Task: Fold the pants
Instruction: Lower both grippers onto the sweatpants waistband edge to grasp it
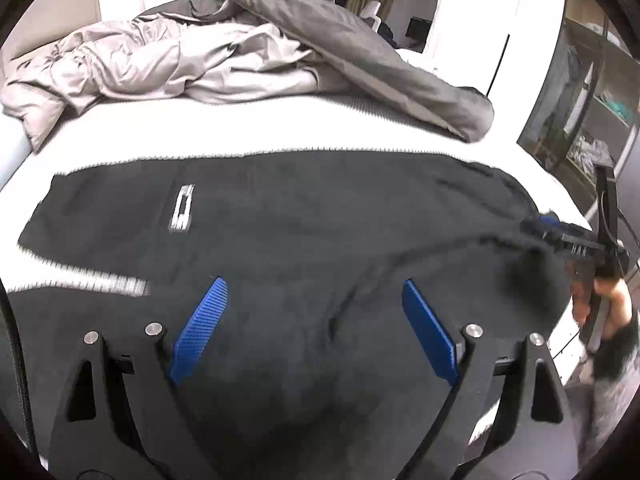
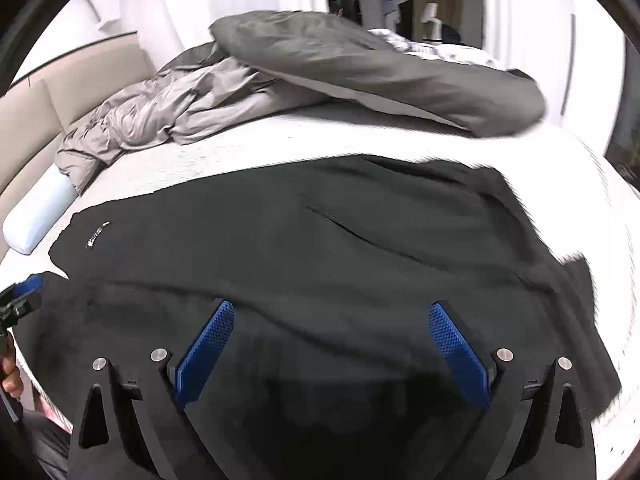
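Observation:
Black pants (image 1: 300,220) lie spread across the white bed (image 1: 240,128), with a small white logo (image 1: 182,208) on the far leg. They also fill the right wrist view (image 2: 360,248), where a pocket slit (image 2: 352,232) shows. My left gripper (image 1: 314,292) is open, blue pads wide apart, just above the near part of the pants. My right gripper (image 2: 332,316) is open too, over the pants' near edge. The right gripper also shows at the right edge of the left wrist view (image 1: 568,236); the left one shows at the left edge of the right wrist view (image 2: 24,292).
A crumpled grey duvet (image 1: 248,52) and a dark grey pillow or cover (image 2: 380,68) lie at the back of the bed. A beige headboard (image 2: 72,84) is at the left. Shelves (image 1: 592,120) stand to the right of the bed.

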Demonstrator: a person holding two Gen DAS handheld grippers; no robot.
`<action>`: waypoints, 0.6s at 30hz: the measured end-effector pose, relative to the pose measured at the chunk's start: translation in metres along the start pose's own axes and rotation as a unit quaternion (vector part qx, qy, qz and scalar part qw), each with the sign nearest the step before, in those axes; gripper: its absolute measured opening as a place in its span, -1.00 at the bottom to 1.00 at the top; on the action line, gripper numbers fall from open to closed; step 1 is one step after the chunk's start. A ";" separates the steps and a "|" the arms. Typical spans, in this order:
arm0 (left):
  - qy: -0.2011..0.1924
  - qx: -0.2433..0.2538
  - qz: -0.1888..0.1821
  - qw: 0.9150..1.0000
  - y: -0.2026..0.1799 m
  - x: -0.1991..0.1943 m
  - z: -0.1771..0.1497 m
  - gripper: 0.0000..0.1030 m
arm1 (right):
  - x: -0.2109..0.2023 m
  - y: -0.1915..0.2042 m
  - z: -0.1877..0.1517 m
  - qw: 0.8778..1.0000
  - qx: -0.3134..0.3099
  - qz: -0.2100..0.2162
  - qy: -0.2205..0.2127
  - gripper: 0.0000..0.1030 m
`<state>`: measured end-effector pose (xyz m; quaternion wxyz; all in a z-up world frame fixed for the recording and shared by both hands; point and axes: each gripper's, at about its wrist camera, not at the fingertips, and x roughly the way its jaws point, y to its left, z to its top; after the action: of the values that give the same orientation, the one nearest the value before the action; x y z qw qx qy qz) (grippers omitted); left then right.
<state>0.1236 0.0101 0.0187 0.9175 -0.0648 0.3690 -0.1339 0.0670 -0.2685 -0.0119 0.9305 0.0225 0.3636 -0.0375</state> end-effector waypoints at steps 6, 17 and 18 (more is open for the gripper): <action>0.013 0.035 0.032 0.999 -0.024 0.062 0.056 0.72 | 0.056 0.052 0.041 0.997 -0.047 0.026 0.052 0.93; 0.145 0.102 0.023 0.984 -0.015 0.165 0.042 0.62 | 0.142 0.051 0.041 0.980 -0.138 -0.013 0.142 0.92; 0.145 0.104 0.028 0.984 -0.011 0.164 0.040 0.68 | 0.141 0.032 0.041 0.980 -0.132 -0.044 0.143 0.98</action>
<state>0.2627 -0.0481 -0.0580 0.8595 0.0616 0.4835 -0.1535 0.2010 -0.2471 -0.0767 0.8612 -0.1113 0.4952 -0.0266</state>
